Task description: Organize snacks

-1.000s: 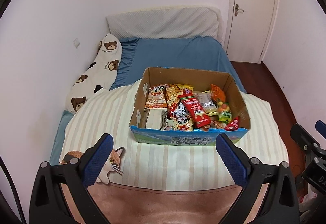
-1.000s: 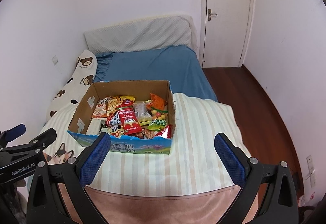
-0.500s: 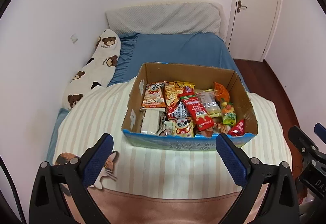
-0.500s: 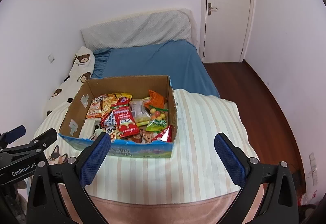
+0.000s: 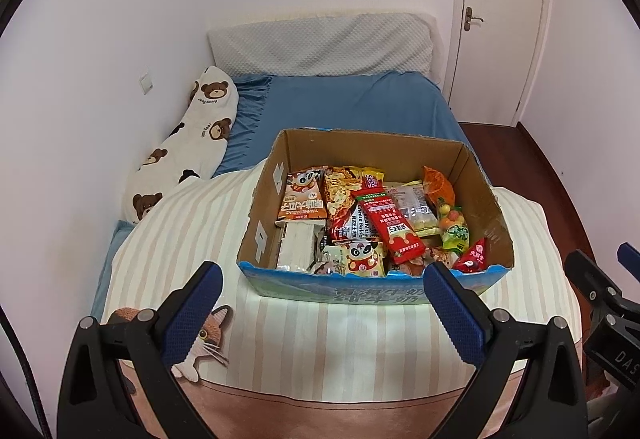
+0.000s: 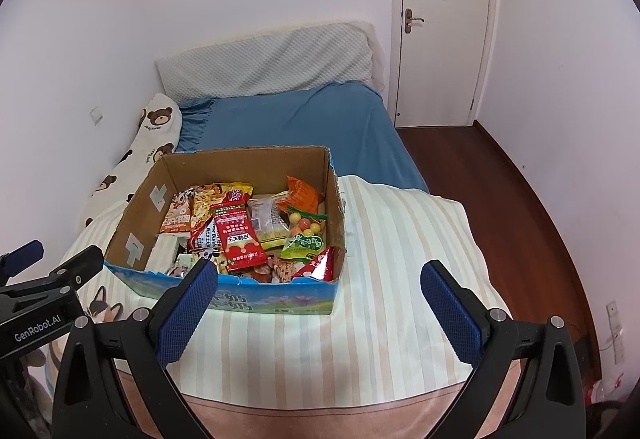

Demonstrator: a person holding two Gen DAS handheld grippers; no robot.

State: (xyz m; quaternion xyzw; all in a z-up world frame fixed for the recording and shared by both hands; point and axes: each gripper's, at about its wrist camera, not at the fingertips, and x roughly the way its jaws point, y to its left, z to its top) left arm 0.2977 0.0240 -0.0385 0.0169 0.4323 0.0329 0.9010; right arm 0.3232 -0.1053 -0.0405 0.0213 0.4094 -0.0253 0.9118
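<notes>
snack packets [image 5: 372, 223] fill an open brown cardboard box [image 5: 376, 149] on a cream striped quilt [image 5: 192, 231]. left gripper [image 5: 320, 313] and right gripper [image 6: 318, 311] hover before it, both spread wide and empty, nothing between them and the box. bear-print pillow [image 5: 192, 143] lies along the wall.

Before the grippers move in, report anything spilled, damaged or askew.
Nothing has spilled. The snack packets lie jumbled and overlapping inside the cardboard box; its top edges look rough, with no flaps showing. Both the left gripper and right gripper are open and empty.
</notes>
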